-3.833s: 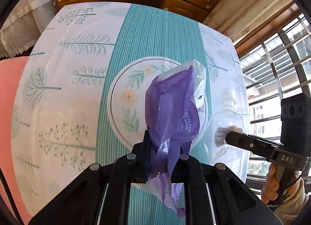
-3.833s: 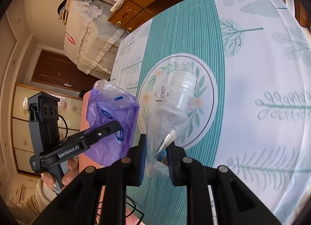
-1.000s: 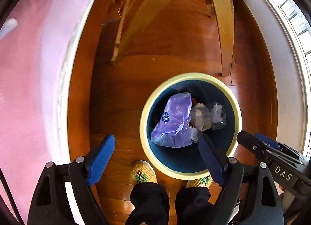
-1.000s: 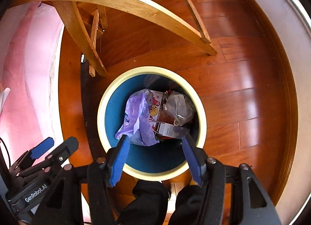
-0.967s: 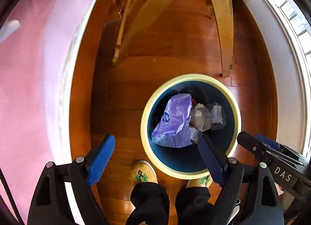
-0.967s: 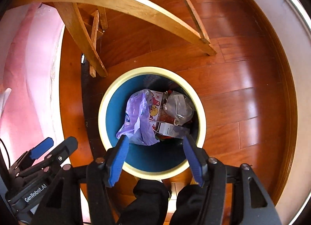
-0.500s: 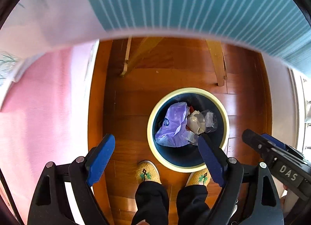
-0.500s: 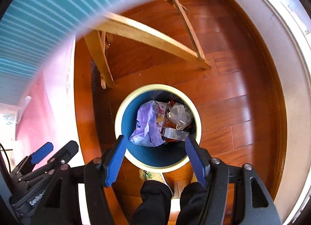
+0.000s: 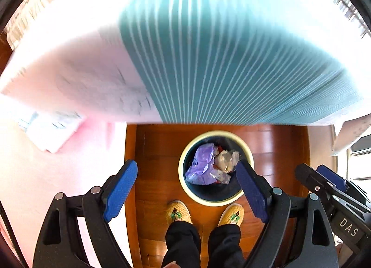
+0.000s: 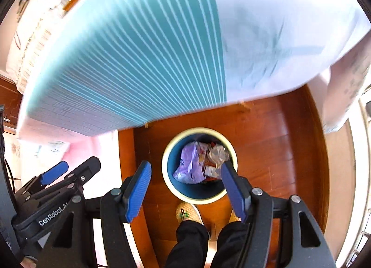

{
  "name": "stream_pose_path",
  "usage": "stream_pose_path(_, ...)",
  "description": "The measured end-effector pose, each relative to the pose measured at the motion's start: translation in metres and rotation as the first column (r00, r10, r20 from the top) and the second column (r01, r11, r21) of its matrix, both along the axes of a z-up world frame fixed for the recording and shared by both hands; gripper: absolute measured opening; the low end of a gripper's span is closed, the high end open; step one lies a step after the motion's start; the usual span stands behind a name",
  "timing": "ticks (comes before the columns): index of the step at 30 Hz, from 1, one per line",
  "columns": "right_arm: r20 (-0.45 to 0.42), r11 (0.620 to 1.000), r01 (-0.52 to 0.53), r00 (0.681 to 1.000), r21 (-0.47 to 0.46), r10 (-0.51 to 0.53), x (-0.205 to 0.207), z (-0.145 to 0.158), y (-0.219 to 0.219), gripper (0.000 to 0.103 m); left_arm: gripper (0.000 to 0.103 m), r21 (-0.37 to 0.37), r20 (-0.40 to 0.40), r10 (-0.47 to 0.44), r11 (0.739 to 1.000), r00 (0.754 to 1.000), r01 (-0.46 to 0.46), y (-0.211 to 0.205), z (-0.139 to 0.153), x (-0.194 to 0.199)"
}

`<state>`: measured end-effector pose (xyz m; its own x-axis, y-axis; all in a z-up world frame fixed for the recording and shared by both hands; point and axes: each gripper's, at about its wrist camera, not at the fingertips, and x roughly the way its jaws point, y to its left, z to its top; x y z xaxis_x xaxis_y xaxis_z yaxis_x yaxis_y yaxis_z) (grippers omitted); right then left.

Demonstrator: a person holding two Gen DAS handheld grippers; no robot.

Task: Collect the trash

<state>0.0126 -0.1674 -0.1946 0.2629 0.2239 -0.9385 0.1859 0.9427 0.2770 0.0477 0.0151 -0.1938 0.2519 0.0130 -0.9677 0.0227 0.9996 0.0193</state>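
A round trash bin (image 9: 185,186) (image 10: 170,184) with a cream rim and dark blue inside stands on the wooden floor below both grippers. In it lie a purple plastic bag (image 9: 201,166) (image 10: 189,163), a crumpled clear plastic bottle (image 9: 226,157) (image 10: 218,153) and other wrappers. My left gripper (image 9: 185,189) is open and empty, high above the bin. My right gripper (image 10: 185,189) is open and empty too, beside it. Each gripper shows in the other's view, the right one (image 9: 324,184) and the left one (image 10: 67,173).
The table's edge with its teal striped and white cloth (image 9: 208,47) (image 10: 139,47) fills the top of both views, blurred. The person's slippered feet (image 9: 178,213) (image 10: 187,213) stand just in front of the bin. A pink surface (image 9: 58,163) lies left.
Both grippers have risen from just above the bin. The bin looks smaller and the table's cloth edge has come into the upper half of both views. Both stay open and empty.
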Motion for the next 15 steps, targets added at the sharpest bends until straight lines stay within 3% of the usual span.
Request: stream_pose_path(15, 0.189, 0.999, -0.011, 0.982, -0.035, 0.017, 0.008, 0.166, -0.005, 0.063, 0.086, -0.070, 0.128, 0.035, 0.997, 0.991, -0.026, 0.004, 0.145, -0.005)
